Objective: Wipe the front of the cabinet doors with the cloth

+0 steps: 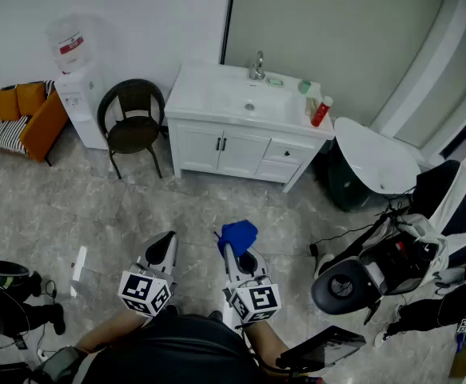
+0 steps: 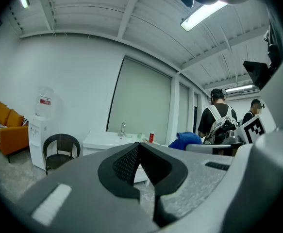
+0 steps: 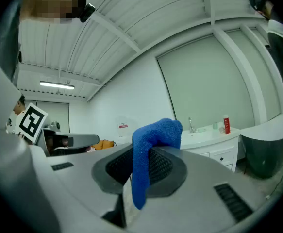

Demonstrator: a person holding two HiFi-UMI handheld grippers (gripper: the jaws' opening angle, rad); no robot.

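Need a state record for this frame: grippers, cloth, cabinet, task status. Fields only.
left gripper: jaws together, nothing between them
right gripper: shut on the blue cloth
cabinet doors: white, closed, below the counter, across the floor from both grippers
contact: cloth apart from the doors
nearby: black chair left of the cabinet; red bottle at the counter's right end
task status: wiping not yet begun
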